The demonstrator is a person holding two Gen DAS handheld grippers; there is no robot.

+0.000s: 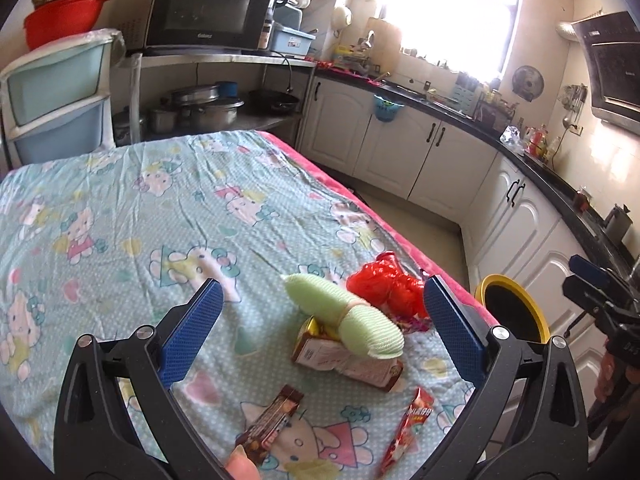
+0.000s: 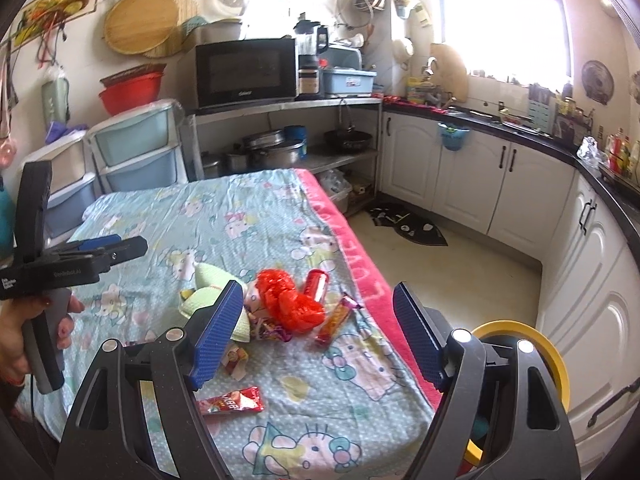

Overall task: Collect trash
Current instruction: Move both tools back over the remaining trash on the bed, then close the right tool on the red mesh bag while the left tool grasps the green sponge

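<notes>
Black-framed right gripper (image 2: pixel 316 336), blue textured fingers (image 2: pixel 218 332), silver screws; painted nails on hand (image 2: pixel 24 328).

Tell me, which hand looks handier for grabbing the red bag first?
Probably right. The right gripper is open with the red bag straight ahead between its fingers, and the bin beside it. The left gripper faces the green cloth.

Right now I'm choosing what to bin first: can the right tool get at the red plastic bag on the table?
Probably yes. The right tool is open and empty, and the red plastic bag lies uncovered just ahead of it, with only small wrappers beside it.
</notes>
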